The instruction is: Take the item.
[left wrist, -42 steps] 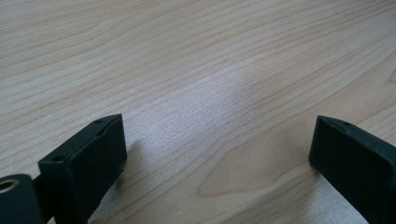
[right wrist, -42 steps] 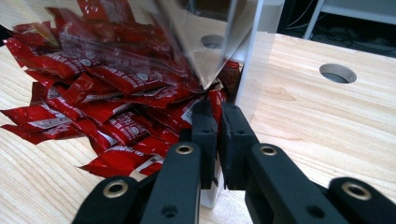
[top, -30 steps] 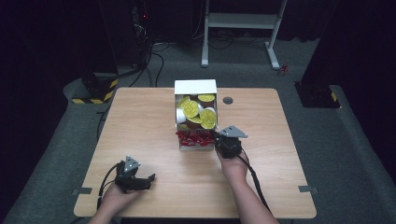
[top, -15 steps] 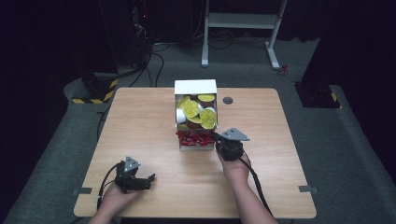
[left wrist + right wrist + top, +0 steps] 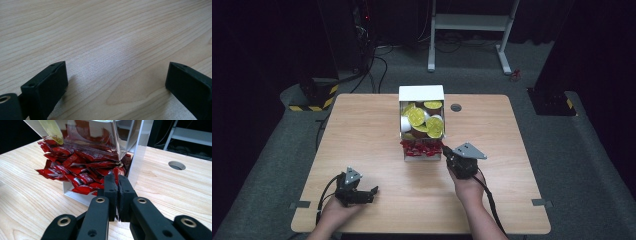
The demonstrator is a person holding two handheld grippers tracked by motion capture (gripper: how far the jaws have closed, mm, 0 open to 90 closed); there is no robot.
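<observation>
While the jaws sit pinched at the mouth of the packet tray, the scene reads like this, biggest thing first:

Table (image 5: pixel 362 140): pale wood, with a small round hole (image 5: pixel 456 107) near the far edge, right of the dispenser.

Dispenser box (image 5: pixel 421 93): white, standing at the middle of the table; round yellow-lidded cups (image 5: pixel 416 116) fill its upper part, and a clear front wall (image 5: pixel 100 135) shows in the right gripper view.

Red packets (image 5: pixel 82 167): heaped in the open tray at the foot of the box, spilling toward the near edge.

Right gripper (image 5: pixel 118 180): just in front of the tray, jaws pressed together with almost no gap; their tips are in among the nearest packets at the tray's right corner. Whether a packet's edge is caught between them I cannot tell.

Left gripper (image 5: pixel 373 192): resting on the near left of the table, well apart from the box, jaws wide open with bare wood between them.

Risk, weak pinch: if only a corner of the foil is nipped, or nothing, the packet may slip out as the hand draws away.

Risk, dragging: the packets overlap, so pulling one could rake neighbours onto the table.

Risk, box shift: nothing steadies the light box, so a snag could tug it forward.
</observation>
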